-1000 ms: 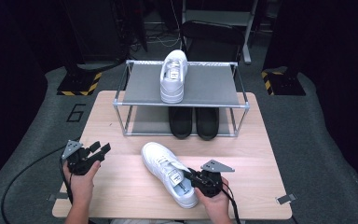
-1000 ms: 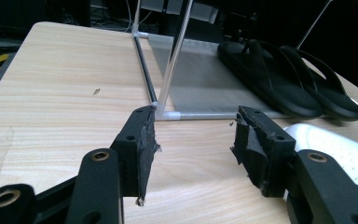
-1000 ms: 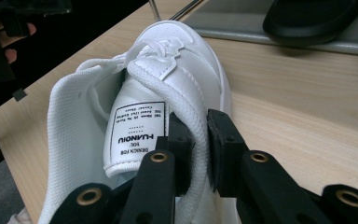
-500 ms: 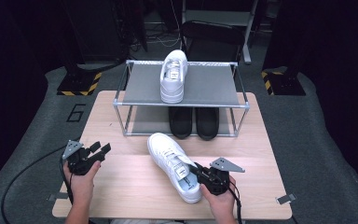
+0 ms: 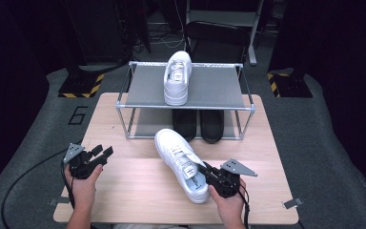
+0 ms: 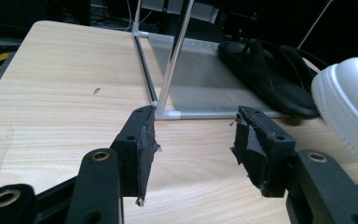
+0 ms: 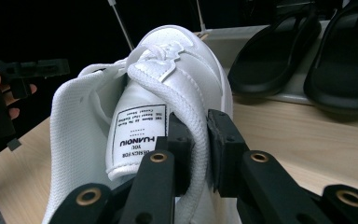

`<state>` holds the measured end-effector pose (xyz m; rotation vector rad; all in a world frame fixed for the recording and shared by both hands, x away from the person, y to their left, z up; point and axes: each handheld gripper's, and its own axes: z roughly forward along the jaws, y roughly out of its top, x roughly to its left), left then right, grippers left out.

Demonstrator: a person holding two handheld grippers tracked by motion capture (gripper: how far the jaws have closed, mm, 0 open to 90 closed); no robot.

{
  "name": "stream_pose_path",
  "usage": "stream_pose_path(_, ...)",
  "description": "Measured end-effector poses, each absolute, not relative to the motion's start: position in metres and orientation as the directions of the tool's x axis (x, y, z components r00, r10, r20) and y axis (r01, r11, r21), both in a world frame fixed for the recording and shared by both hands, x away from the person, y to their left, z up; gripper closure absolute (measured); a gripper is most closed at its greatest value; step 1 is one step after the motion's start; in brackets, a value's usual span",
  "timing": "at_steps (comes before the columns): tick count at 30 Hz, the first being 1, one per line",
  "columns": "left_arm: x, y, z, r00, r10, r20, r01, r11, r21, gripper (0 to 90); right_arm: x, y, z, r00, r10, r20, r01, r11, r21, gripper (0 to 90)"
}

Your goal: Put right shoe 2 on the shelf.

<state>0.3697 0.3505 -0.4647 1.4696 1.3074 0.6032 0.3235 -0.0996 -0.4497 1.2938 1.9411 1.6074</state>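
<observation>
The white sneaker (image 5: 181, 164) lies on the table (image 5: 138, 200) in front of the shoe rack (image 5: 186, 90), long axis diagonal, toe toward the rack and heel toward the person. From the left: the left gripper (image 5: 97, 157) stands wide and empty, well apart from it. The right gripper (image 5: 205, 171) is pinched on the collar rim beside the tongue. The shoe looks light; that padded edge is soft, so the shoe may sag or swing.

A light wooden table (image 5: 124, 191) carries a metal two-tier shoe rack (image 5: 205, 88) along its far edge and a white sneaker (image 5: 181, 164) near its front edge.
</observation>
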Motion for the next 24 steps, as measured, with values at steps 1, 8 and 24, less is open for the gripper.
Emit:
stream_pose_path(1,0.370,0.350,-0.465,0.280,0.925,-0.256,0.409,0.126,0.904,47.6,0.323,-0.100,-0.449,-0.547,0.782,0.301,0.435,-0.042,0.899,80.1)
stream_pose_path(8,0.370,0.351,-0.465,0.284,0.925,-0.253,0.409,0.122,0.904,47.6,0.320,-0.106,-0.445,-0.532,0.791,0.303,0.423,-0.061,0.904,80.0)
stream_pose_path(24,0.370,0.351,-0.465,0.279,0.926,-0.254,0.405,0.126,0.905,47.5,0.315,-0.123,-0.437,-0.506,0.805,0.309,0.401,-0.097,0.911,79.9)
